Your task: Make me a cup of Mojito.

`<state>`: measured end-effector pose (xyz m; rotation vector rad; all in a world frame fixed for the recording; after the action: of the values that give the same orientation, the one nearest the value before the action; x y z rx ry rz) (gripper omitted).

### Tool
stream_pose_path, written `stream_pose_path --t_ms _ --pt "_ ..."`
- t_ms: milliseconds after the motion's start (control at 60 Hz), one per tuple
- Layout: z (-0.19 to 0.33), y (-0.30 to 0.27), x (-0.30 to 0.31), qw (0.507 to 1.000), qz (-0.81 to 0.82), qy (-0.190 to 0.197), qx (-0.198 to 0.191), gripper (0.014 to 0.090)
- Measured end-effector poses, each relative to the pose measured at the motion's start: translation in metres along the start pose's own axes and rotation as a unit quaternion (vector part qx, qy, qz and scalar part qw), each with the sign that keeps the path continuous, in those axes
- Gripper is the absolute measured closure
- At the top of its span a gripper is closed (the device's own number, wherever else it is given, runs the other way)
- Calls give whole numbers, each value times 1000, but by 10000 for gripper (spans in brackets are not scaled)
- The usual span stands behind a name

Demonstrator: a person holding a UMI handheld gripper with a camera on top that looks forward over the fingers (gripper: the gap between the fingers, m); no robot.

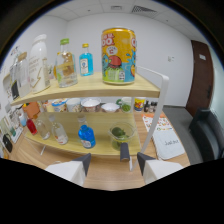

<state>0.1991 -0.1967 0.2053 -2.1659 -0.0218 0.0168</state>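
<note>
Below the can [118, 55], on the shelf's [90, 92] lower board, sits a glass [121, 134] with limes, just ahead of the gripper [113, 161]. Its fingers are spread, holding nothing. Approach level, straddle the glass, avoid the blue bottle [86, 136] beside it.

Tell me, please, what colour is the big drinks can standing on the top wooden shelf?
Mainly yellow-orange with cartoon artwork, the tall drinks can shows best in the gripper view.

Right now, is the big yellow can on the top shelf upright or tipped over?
Upright: the yellow can stands on its base on the top shelf, its printed label vertical.
</note>
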Motion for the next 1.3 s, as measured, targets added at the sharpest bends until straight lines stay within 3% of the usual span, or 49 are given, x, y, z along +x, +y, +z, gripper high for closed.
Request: stream_pose_path --t_ms 83,183,533,900,1167,1300 --pt "18 -3 4 1000 -1 -7 -7 194" --pt "35 -6 9 1000 -1 -10 -13 257" --pt "59 4 20 998 4 -8 -63 862" --pt "51 3 23 998 5 6 -61 894" --pt "-10 -17 2 1000 11 13 -13 896" --pt "-27 10 -27 1000 16 2 -22 898"
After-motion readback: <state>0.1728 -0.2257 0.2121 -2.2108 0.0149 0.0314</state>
